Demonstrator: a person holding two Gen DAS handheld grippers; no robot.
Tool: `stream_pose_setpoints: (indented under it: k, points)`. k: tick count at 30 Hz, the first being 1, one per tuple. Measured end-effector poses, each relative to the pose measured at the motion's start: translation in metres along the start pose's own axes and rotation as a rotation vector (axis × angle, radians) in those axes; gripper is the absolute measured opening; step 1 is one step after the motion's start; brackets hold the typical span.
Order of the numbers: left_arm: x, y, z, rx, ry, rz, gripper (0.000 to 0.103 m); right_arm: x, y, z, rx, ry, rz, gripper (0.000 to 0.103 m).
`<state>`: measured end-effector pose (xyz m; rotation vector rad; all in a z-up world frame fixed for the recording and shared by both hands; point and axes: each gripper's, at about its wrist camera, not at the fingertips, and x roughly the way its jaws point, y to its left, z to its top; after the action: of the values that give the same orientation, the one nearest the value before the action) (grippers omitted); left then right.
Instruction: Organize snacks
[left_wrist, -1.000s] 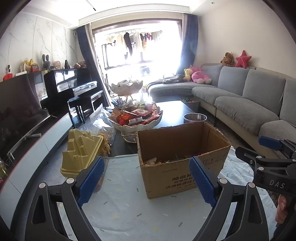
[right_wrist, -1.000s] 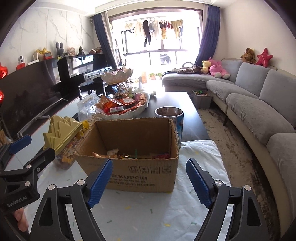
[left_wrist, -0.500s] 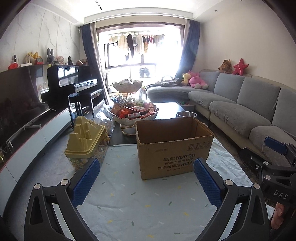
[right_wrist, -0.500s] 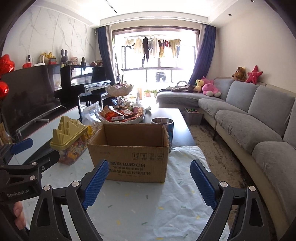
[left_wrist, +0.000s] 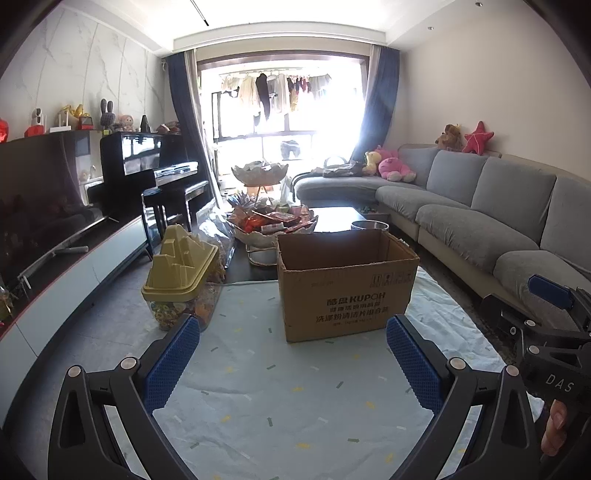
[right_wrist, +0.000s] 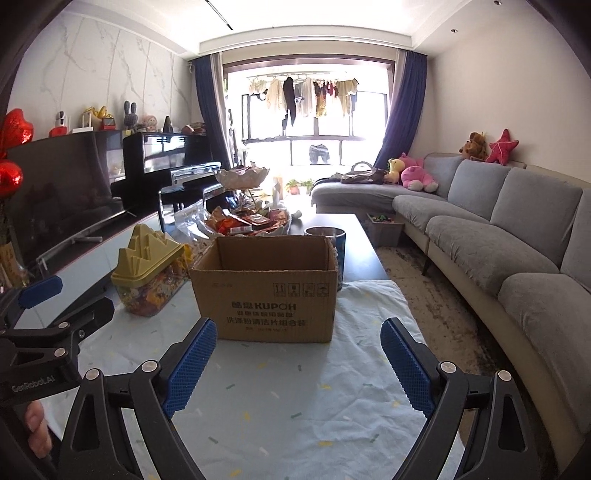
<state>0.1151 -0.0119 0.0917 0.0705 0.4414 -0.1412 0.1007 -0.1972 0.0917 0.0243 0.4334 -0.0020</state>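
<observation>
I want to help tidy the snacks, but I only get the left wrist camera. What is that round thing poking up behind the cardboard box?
Observer: The right wrist view shows it is a tall tin with a dark blue side, standing behind the right corner of the cardboard box.
Operator: Cool! Are there any balloons in the room?
Observer: Yes, red heart balloons float at the far left edge of the right wrist view.
Operator: Does my left tool have writing on it?
Observer: Seen from the side, the left tool has "GenRobot.AI" printed on its black body.
</observation>
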Motion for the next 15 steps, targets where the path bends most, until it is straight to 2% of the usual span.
stream_pose_setpoints:
  k: [15]
  points:
    - [-0.019,0.0,-0.003,0.005,-0.032,-0.008,0.103,-0.023,0.003,-0.003,0.0,-0.031,0.01,0.091]
